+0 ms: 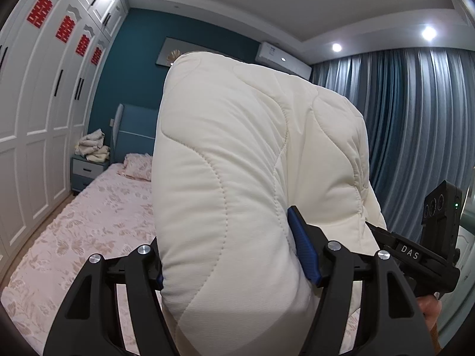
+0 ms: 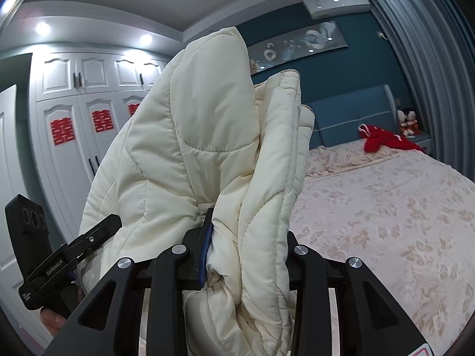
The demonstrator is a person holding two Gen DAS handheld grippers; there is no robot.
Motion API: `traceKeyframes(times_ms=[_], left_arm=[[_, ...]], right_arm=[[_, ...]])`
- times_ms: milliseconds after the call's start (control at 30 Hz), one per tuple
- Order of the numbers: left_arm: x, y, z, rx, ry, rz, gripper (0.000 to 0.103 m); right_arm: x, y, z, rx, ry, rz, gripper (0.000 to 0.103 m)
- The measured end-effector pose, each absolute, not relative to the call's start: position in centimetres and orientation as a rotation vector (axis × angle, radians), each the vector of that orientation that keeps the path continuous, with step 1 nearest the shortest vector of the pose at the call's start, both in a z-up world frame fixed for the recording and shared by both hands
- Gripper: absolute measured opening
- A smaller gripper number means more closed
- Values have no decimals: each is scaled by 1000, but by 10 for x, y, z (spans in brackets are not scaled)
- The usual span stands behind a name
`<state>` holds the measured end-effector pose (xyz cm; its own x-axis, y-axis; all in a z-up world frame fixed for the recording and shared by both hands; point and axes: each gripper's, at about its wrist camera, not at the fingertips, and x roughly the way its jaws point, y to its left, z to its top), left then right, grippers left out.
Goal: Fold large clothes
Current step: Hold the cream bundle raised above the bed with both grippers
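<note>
Left hand-held gripper [image 1: 234,255]: black linkage arms with silver pivot screws, blue ribbed pads, jaws clamped on a thick fold of the quilted coat [image 1: 252,163]. Right hand-held gripper [image 2: 246,255]: same build, jaws set narrower, pinching a bunched edge of the same coat [image 2: 193,148]. Coat is cream-white, padded, with wavy stitched channels and a soft puffy surface; it is lifted clear above the bed [image 1: 89,222] and fills the middle of both views.

Left wrist view: smooth, broad panel of coat, rounded at the top. Right wrist view: layered, crumpled edges and what looks like a hood or collar peak, though the fisheye makes this hard to confirm. Each view catches the other gripper's black body at its edge, with part of a hand [image 2: 52,319] below it.

Bed carries a pink floral cover. Left view only: blue bedside cabinet [image 1: 89,169] with a stack of pale folded cloth [image 1: 93,145], a pink pillow [image 1: 136,167], grey-blue curtains [image 1: 415,118]. Right view only: red garment [image 2: 383,141] near the blue headboard [image 2: 350,112], soft toys beyond. White wardrobe [image 1: 38,103] with red paper cut-outs shows in both. Coat hides the middle of the room.
</note>
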<state>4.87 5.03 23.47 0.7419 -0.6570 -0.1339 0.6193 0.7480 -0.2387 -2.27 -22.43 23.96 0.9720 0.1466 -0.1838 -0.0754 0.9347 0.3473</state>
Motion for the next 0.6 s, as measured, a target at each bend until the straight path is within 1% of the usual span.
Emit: traceKeyframes(times_ms=[233,367,600], left_arm=[[79,70,221,-191,207,-678,64],[112,78,194,-206,254,-660,65],[178,84,128,-220,366,-638,65]], right_arm=[[20,-205,234,332,237,159,32],[59,-201,206,355,303,171,32],[123,-196,143,376,414,160,32]])
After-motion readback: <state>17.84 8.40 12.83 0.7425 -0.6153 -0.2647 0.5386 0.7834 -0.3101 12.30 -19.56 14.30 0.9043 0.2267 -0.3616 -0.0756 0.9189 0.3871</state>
